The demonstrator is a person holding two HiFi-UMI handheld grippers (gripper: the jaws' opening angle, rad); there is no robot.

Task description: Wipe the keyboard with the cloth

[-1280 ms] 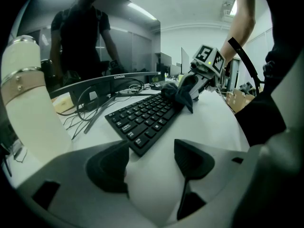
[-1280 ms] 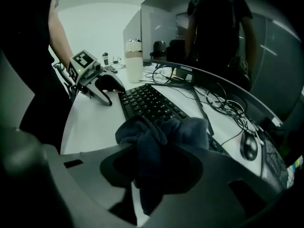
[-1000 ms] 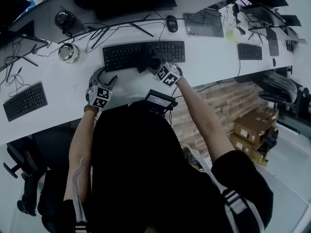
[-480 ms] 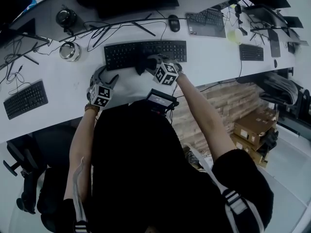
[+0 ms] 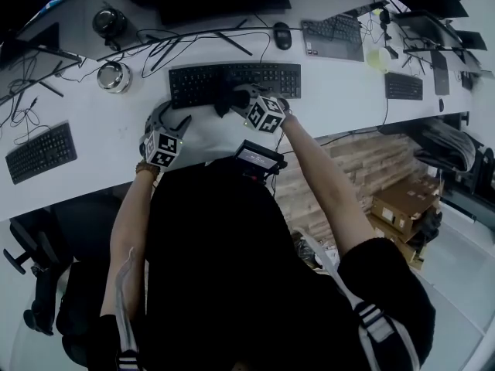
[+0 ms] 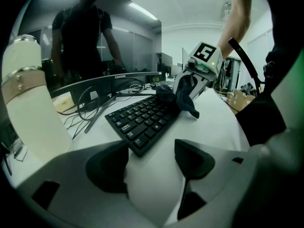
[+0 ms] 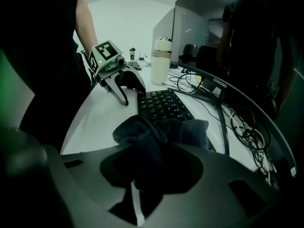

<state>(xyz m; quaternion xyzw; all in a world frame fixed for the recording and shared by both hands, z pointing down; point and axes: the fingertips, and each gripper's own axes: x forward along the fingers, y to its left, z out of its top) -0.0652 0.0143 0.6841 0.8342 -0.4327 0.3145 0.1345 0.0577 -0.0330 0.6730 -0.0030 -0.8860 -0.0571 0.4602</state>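
Monitor bezel [image 6: 121, 76] reads "coocaa". White surface [image 6: 209, 122] carries black keyboard [image 6: 142, 120]. Right gripper [image 7: 152, 170] fingers clamped on dark cloth [image 7: 156, 137]; left gripper [image 6: 151, 163] fingers apart.

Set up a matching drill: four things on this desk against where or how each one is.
1 cloth
2 left gripper
3 mouse
4 tumbler

A jaws apart, empty
B gripped by the right gripper, on the keyboard
C upright, left of the keyboard
D beyond the keyboard's right end

Pairs: 1-B, 2-A, 3-D, 4-C
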